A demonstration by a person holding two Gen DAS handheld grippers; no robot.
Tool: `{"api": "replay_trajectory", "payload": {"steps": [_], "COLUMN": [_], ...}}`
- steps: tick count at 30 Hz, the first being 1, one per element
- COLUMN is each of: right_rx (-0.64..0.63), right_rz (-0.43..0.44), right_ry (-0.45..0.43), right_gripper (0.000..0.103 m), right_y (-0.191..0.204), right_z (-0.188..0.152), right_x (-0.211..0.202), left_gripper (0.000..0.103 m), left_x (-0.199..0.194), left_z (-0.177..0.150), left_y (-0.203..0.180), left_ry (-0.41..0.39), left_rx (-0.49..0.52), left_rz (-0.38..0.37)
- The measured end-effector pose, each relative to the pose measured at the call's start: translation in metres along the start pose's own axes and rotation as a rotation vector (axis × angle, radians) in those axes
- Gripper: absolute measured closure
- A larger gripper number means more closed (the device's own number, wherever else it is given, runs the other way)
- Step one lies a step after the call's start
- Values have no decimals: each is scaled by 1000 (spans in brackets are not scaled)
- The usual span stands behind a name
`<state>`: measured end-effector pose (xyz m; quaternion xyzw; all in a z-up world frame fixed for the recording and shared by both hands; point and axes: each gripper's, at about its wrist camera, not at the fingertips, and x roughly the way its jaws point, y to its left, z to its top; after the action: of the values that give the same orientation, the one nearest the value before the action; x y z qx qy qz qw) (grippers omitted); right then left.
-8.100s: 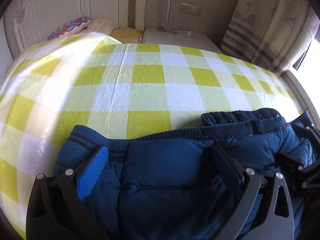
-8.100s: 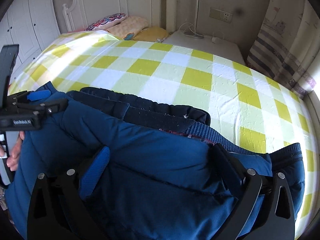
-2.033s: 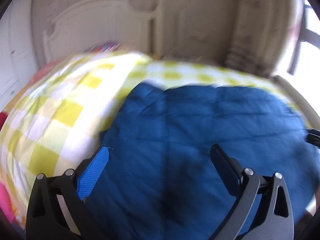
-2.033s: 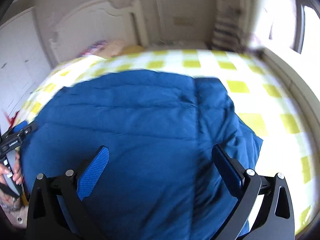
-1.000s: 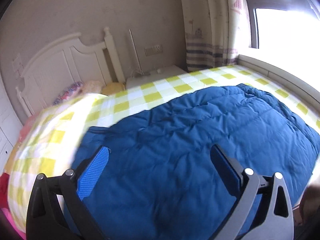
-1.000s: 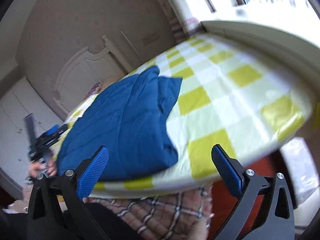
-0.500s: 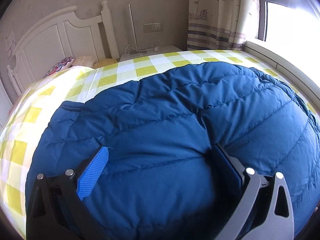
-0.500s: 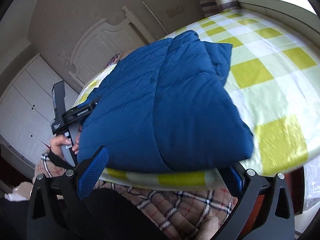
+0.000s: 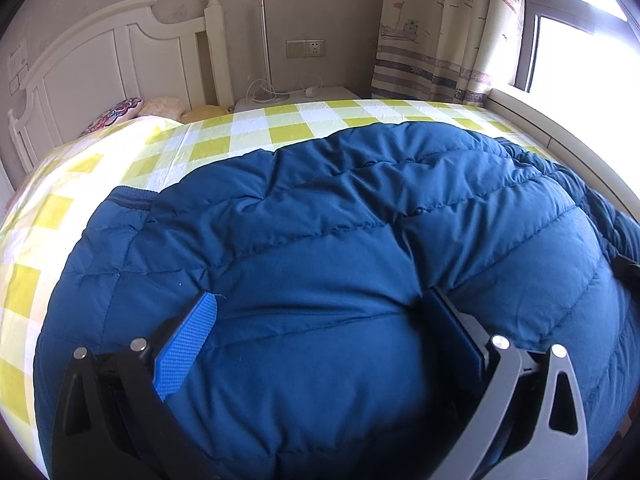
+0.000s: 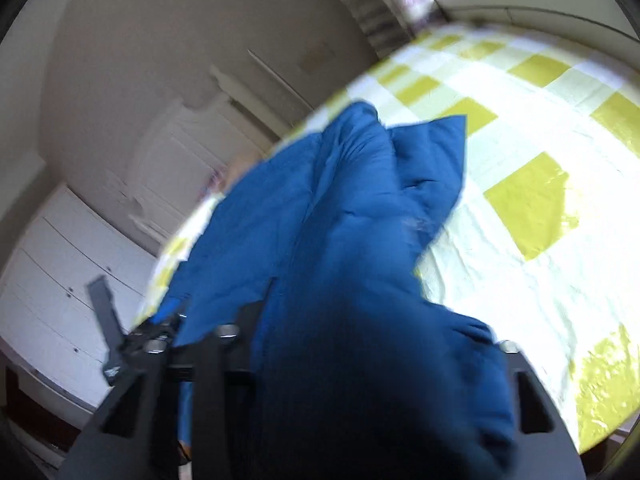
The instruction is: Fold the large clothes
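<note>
The left gripper (image 9: 320, 336) has black angular finger frames with triangular cut-outs and round silver screw heads; one finger carries a bright blue textured pad (image 9: 186, 350), the other a dark one. The right gripper (image 10: 360, 344) shows similar black frames, blurred.

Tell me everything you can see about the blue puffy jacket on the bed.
The blue jacket is a quilted, padded garment with stitched channels and a darker ribbed band at its far left edge. It lies spread and puffed up on the yellow checked bedsheet, near the bed's edge. The left claw straddles a bulge of it with jaws wide. The right claw is closing, with the jacket's fabric bunched between its jaws; that view is blurred.
</note>
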<state>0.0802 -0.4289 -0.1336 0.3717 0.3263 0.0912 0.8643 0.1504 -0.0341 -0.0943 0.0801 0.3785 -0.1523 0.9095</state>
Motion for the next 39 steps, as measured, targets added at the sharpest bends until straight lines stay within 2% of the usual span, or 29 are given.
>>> {"api": "replay_trajectory", "payload": {"steps": [6,9,12,13,15,16,17,19,21,24,25,29,31,32,34,35,37,39], "right_rx": [-25,-59,-90,-101,-143,-180,-219,-296,-405,-582,-643,-977,-1090,-1205,-1371,-1508,-1713,-1709], "right_rz": [73,86,85,88,99,105,95,85,82,82,78,20,3,-33,-102,-166,-265,-258], "right_ry": [-93,-110,-122,-126,-142,-149,-160,-173,-179,-161,-151,-55,19,98,194,202,101,110], "right_gripper": [63,63,63,63,63,63,63,63,63,63,63,63,63,63,60,57,56,54], "right_y": [10,20,34,35,52,67,80,104,145,211,234,338,367,382,390,387,379,377], "right_z": [-7,-5,2,4,7,9,9,9,12,2,-4,-60,-93,-126,-176,-211,-251,-249], "right_x": [-27,-32,-35,-39,-47,-49,-51,-55,-53,-38,-29,43,80,114,154,174,184,186], "left_gripper": [2,2,2,2,2,2,2,2,2,2,2,2,2,2,2,2,2,2], "left_x": [-5,-17,-24,-19,-3,-7,-12,-34,-70,-104,-120,-163,-179,-185,-191,-191,-186,-176], "left_z": [3,18,31,28,15,8,7,2,-4,-7,-9,-27,-45,-56,-73,-81,-95,-101], "left_y": [-5,-4,-5,-14,-33,-35,-33,-17,14,65,98,194,234,251,274,283,292,294], "left_ry": [9,7,-4,34,115,69,67,41,-61,-147,-184,-263,-288,-292,-283,-271,-240,-219], "left_rx": [48,44,30,81,188,197,180,110,43,-35,-101,-329,-436,-483,-546,-562,-573,-567], "left_rz": [7,-35,22,11,66,103,117,44,-31,28,55,113,137,146,159,160,152,116]}}
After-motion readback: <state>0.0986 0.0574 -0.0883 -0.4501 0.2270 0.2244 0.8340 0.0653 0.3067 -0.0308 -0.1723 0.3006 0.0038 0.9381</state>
